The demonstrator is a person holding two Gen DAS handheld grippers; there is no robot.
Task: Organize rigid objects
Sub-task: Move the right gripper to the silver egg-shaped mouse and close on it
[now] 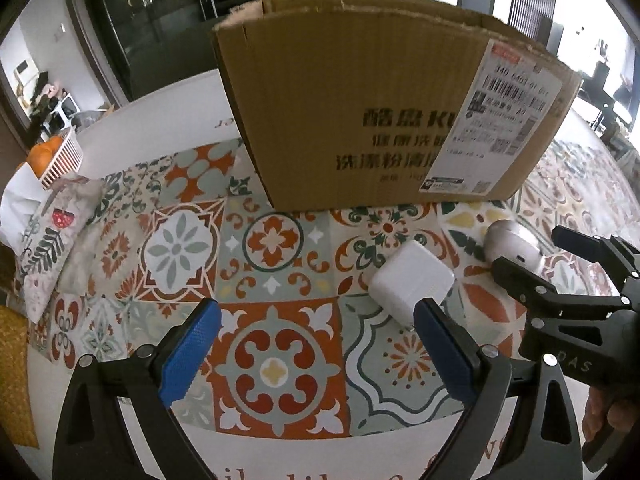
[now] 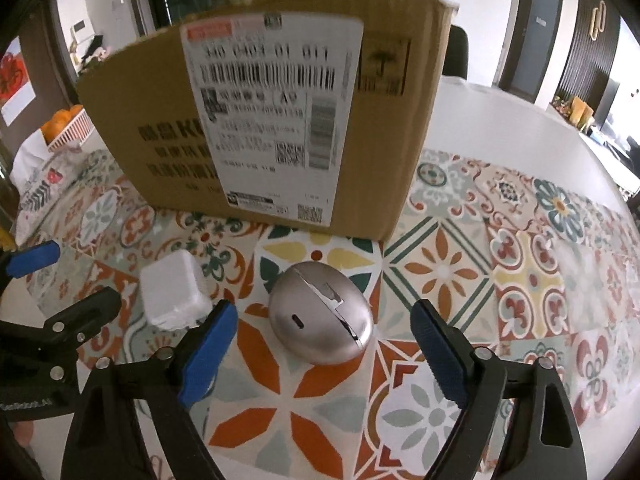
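Desk (image 1: 160, 136): 1 charger (image 1: 412, 286), 1 silver case (image 2: 320, 318) before my box (image 1: 360, 120), awaiting packing; both grippers' fingers apart, empty.

A brown cardboard box (image 1: 360, 104) with black print and a white shipping label (image 2: 272, 120) barred in black stands on a tablecloth (image 1: 276, 264) of orange, red, sage-green and yellow floral tiles. In front of the box lie a plain white charger (image 1: 410, 280) and a silver egg-shaped case (image 2: 320, 316). Blue pads (image 2: 208, 356) face black gripper arms. Left of the box, oranges (image 1: 44, 154) fill a white basket (image 1: 66, 160).
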